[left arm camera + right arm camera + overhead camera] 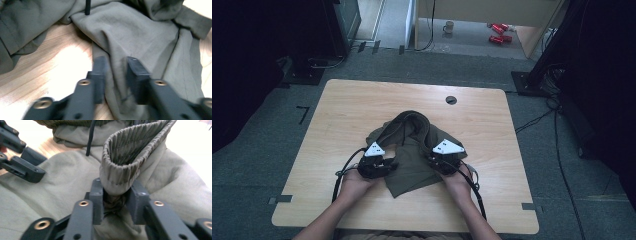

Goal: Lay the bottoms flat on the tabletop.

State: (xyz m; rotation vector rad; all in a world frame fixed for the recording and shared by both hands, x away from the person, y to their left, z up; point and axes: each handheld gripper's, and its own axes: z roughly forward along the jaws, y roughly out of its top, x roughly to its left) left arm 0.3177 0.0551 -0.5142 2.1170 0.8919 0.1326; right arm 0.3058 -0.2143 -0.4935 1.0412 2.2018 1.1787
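Crumpled olive-green cotton hoodie (412, 150) lies mid-table on the light wooden table (337, 110), not yet folded or flattened. Left gripper (115, 75) pinches a fold of the body fabric, right gripper (117, 195) is clamped on the ribbed sleeve cuff (127, 152). Looks like early stage: both grabs made, spreading and all folding left.

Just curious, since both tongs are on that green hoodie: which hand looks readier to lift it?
The right tongs, probably: they pinch the ribbed cuff of the hoodie. The left tongs straddle a flatter fold.
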